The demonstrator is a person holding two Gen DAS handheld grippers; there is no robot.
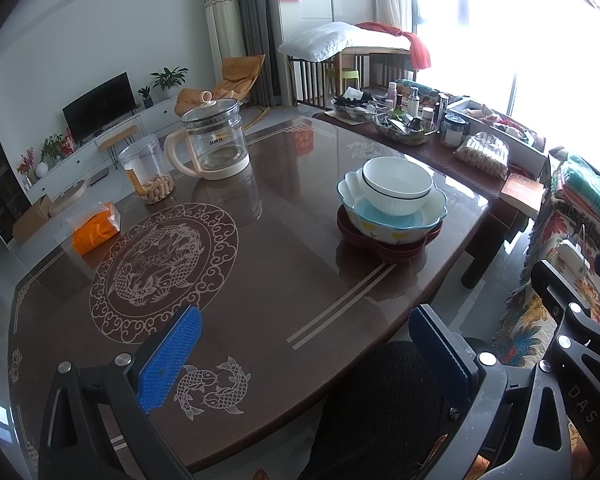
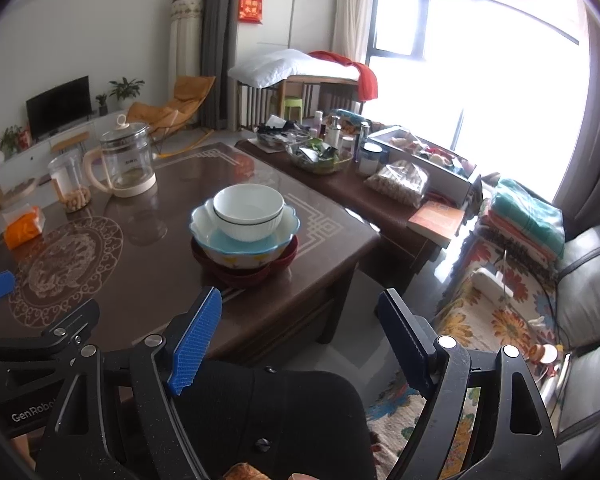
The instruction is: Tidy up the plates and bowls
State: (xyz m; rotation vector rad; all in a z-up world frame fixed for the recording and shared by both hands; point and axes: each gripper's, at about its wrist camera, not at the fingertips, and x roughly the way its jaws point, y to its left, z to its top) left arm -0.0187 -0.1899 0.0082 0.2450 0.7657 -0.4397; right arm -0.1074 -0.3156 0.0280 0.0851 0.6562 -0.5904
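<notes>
White bowl nested in a scalloped blue-lined bowl, which sits on dark red plates; the stack stands near the right edge of the brown table. Beyond it I see a glass kettle and a clear jar, well apart. My left gripper and right gripper are spread wide, empty, short of the stack.
</notes>
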